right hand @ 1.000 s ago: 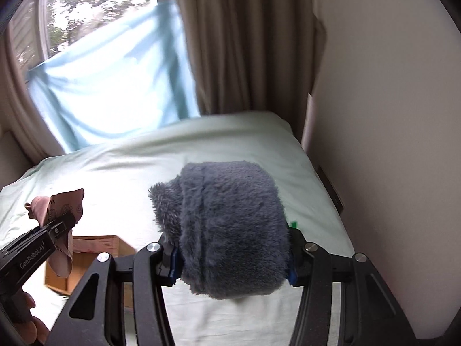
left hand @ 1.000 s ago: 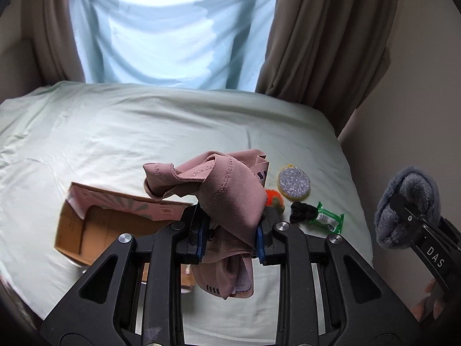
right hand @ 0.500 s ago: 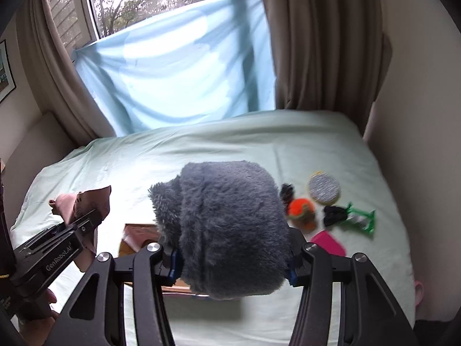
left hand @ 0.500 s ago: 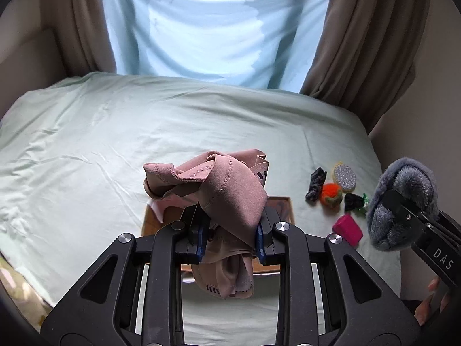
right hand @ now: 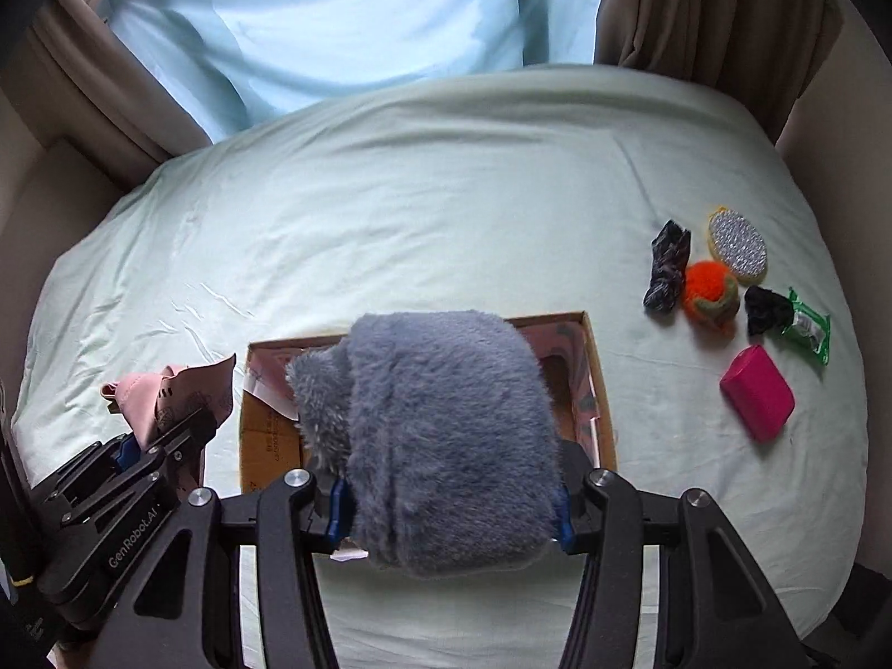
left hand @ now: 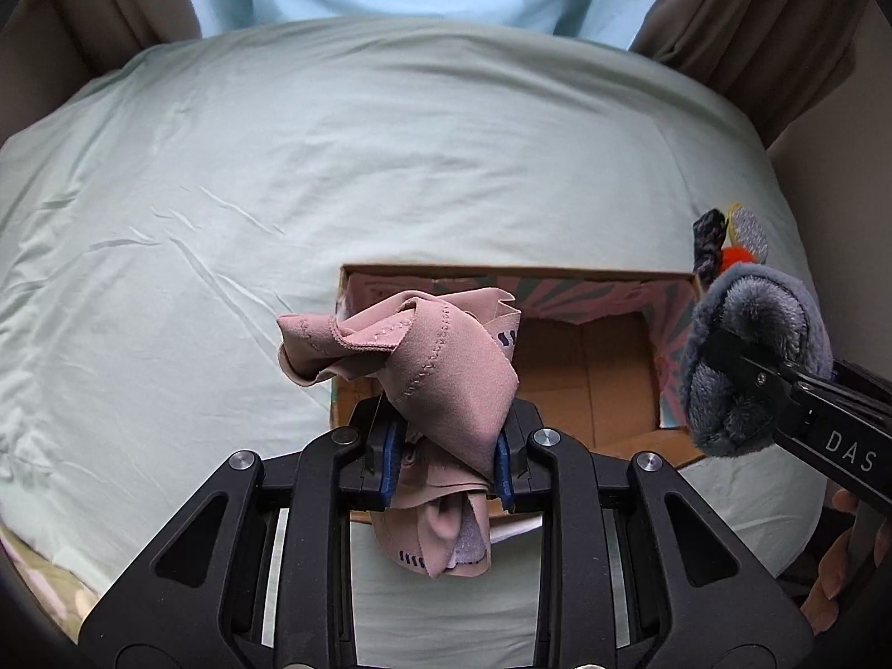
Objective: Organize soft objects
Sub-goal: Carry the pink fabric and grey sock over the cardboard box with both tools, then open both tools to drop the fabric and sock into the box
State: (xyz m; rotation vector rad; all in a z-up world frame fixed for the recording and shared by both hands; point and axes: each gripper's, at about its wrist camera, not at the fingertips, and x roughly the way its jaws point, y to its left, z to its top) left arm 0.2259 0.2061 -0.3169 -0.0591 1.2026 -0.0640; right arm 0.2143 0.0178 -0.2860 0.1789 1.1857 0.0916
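While both of my grippers hang over the bed, each one is pinching a single soft item. My left gripper is clamped on one crumpled pink garment, which bunches above the fingertips and trails below them. My right gripper is clamped on one fluffy grey plush item, bulging well past both fingers. Below and ahead of both grippers sits one open cardboard box with a pink patterned lining; its brown floor shows bare where I can see it. Off to the right of my right gripper I count six small things lying close together on the sheet: one dark patterned scrunchie, one round glittery grey pad, one orange fuzzy ball, one black fabric lump, one green wrapped packet and one magenta block.
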